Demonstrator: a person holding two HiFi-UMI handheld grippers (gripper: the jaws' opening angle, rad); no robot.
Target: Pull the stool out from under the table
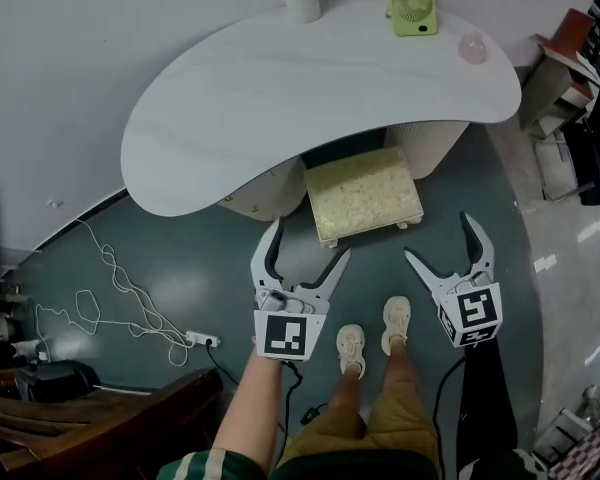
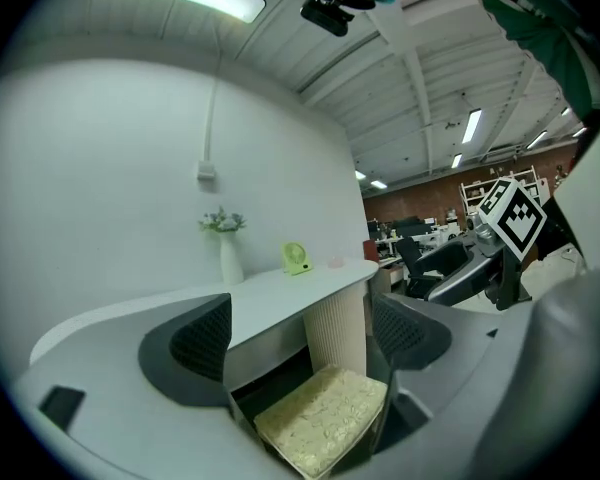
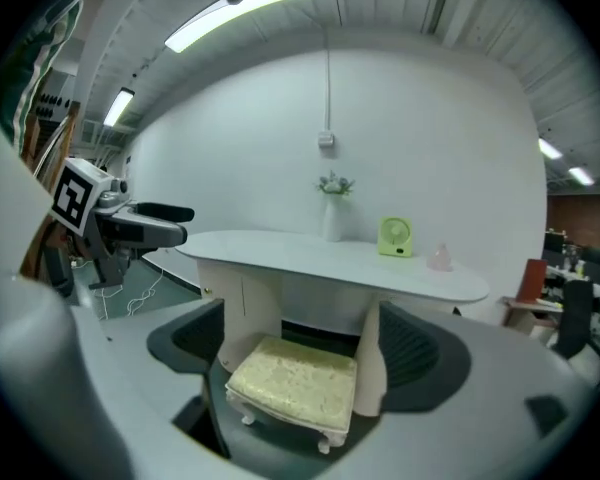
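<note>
Left gripper (image 1: 310, 240) and right gripper (image 1: 439, 238) gape empty, squared to the stool (image 1: 363, 196) just ahead. Its far end lies under the table (image 1: 280, 98)

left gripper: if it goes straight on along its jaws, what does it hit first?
Most likely the stool: its cushion sits low between the open, empty jaws of the left gripper, nearer than the table's fluted leg behind it. Height is hard to judge, so it might pass just over the cushion.
</note>
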